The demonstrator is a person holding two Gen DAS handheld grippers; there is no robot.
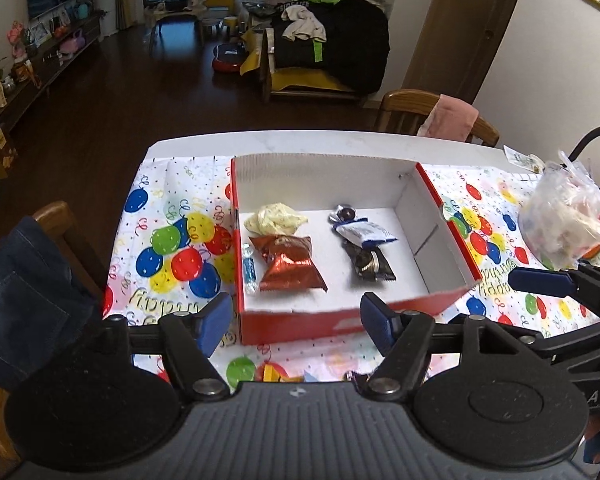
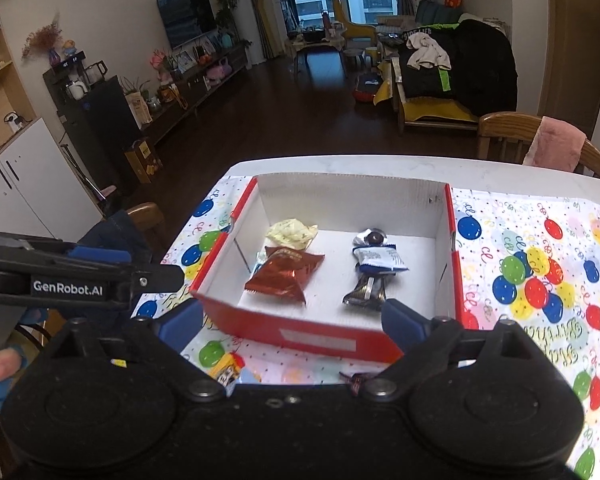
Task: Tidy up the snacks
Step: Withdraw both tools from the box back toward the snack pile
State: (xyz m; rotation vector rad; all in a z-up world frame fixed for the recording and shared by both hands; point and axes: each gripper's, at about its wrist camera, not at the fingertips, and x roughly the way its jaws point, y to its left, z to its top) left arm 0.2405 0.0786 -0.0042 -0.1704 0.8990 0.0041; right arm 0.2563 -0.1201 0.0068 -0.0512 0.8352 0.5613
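Note:
A red cardboard box (image 1: 448, 216) with a white inside stands on the balloon-print tablecloth; it also shows in the right wrist view (image 2: 316, 338). Inside lie a red foil packet (image 1: 290, 266), a pale yellow wrapper (image 1: 274, 218), a small blue candy (image 1: 249, 268), a blue-white packet (image 1: 366, 232) and a dark packet (image 1: 370, 266). My left gripper (image 1: 294, 320) is open and empty, held just before the box's near wall. My right gripper (image 2: 292, 326) is open and empty, also before the near wall. A yellow snack (image 2: 228, 368) and a dark wrapper (image 2: 352, 380) lie on the cloth beneath it.
A clear plastic bag of snacks (image 1: 568, 220) sits on the table at the right. Wooden chairs stand at the far side (image 1: 432, 114) and at the left (image 1: 64, 236), the left one draped with jeans. The table's far edge (image 1: 300, 140) lies behind the box.

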